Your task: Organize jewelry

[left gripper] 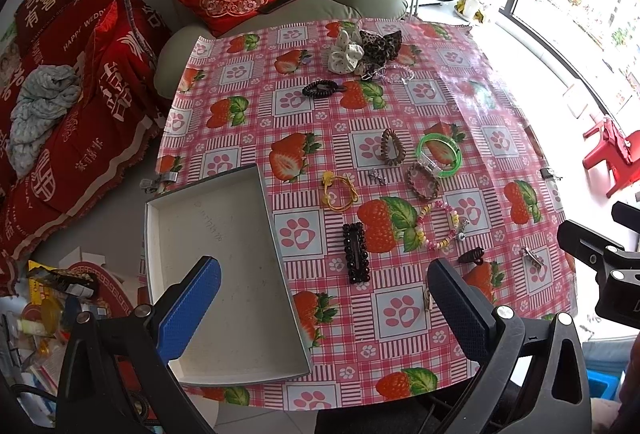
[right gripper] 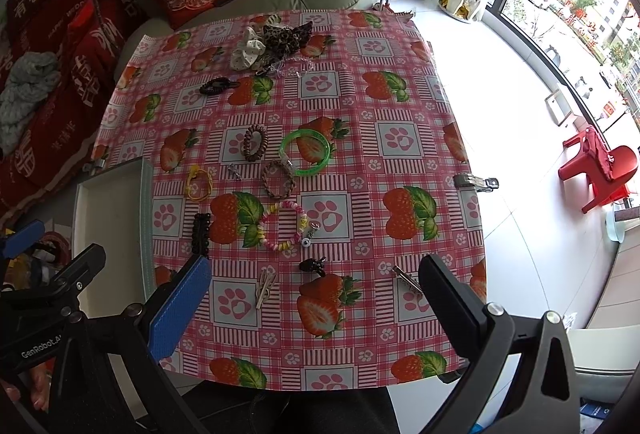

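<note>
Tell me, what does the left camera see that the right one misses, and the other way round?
Only the left wrist view shows the whole white tray, bare inside. Only the right wrist view shows the metal clamp on the table's right edge clearly. Both share the green bangle, pastel bead bracelet, yellow hair ties and scrunchies. The left gripper and right gripper are open.

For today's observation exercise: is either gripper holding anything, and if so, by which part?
Nothing is held. The left gripper and right gripper are both open above the table, with no jewelry between their fingers.
</note>
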Tool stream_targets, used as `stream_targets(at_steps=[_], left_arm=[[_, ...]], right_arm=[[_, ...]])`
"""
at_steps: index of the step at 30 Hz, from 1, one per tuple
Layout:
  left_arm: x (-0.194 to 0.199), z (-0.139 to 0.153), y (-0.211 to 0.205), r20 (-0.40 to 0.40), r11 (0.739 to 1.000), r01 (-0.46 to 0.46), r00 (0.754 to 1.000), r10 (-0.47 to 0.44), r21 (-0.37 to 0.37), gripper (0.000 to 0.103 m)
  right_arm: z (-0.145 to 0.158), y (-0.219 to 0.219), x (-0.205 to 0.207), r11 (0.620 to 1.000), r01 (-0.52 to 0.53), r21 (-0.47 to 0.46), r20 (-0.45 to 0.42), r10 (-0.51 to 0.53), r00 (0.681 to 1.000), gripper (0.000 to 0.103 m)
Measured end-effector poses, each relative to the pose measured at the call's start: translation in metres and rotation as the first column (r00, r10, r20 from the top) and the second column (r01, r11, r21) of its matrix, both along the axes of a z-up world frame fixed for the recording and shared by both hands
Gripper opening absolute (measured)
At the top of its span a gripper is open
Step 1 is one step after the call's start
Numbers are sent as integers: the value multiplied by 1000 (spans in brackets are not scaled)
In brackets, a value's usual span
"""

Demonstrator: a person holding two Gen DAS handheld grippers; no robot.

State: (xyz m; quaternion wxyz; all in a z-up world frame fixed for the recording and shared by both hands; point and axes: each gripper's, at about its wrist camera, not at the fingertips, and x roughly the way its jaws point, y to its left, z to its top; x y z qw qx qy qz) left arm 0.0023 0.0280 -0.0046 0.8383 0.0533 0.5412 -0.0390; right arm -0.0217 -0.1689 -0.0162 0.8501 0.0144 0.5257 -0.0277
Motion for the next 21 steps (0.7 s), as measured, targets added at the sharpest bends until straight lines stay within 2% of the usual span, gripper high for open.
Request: stream_targets(at_steps=[13, 21], left_arm=[[0, -12, -1, -31, 1000, -7, 1000, 7, 10, 103], [17, -33, 1, -91, 1000, -14, 996, 16, 17, 103]], right_arm=[[-9, -5, 0, 1000, 11, 15, -13, -10, 1000, 103], [-28, -19, 7, 999, 33, 36, -63, -31, 998, 103]])
